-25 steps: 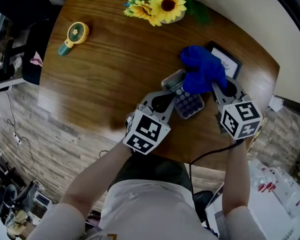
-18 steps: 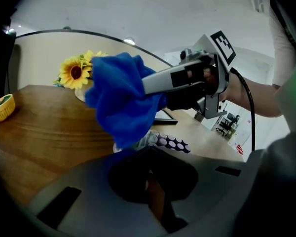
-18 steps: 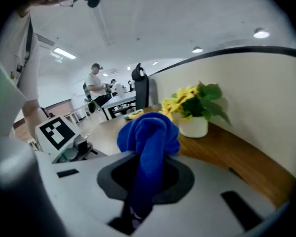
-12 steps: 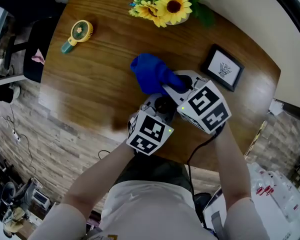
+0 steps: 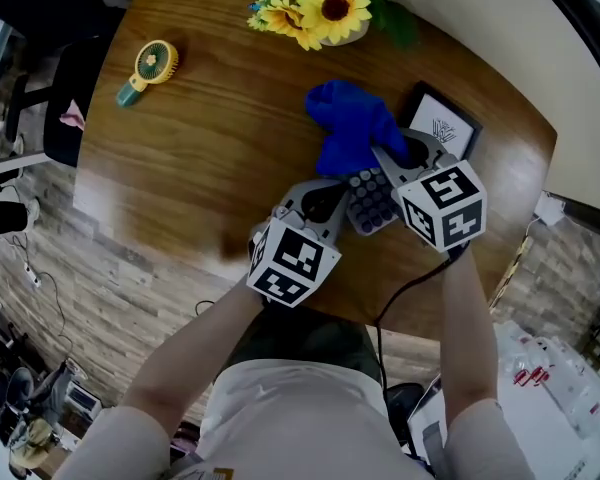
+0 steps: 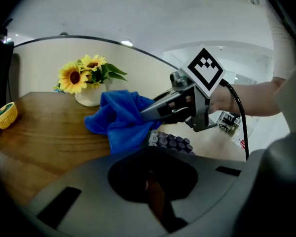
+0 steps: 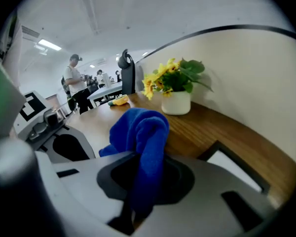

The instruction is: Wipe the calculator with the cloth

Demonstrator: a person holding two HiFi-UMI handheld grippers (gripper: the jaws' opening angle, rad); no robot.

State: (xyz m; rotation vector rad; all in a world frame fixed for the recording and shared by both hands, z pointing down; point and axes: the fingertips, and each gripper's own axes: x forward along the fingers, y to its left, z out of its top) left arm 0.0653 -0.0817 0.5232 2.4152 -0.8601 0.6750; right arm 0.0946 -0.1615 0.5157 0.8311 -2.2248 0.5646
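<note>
Your R gripper is clamped on the blue cloth: one fold runs down btw its jaws, the rest bunches up ahead of them. The cloth's lower edge lies on the far end of the calculator. Your L gripper is closed on the calculator's near-left edge, w/ rows of round dark keys showing just past its body. The calculator is near the front edge of the worktop, btw the two grippers. Just beside the R gripper a black picture frame lies flat, right by the cloth; can't tell if they touch. Further back: sunflowers in a white pot. Well off to the L, a small yellow hand fan lies on the wood.
</note>
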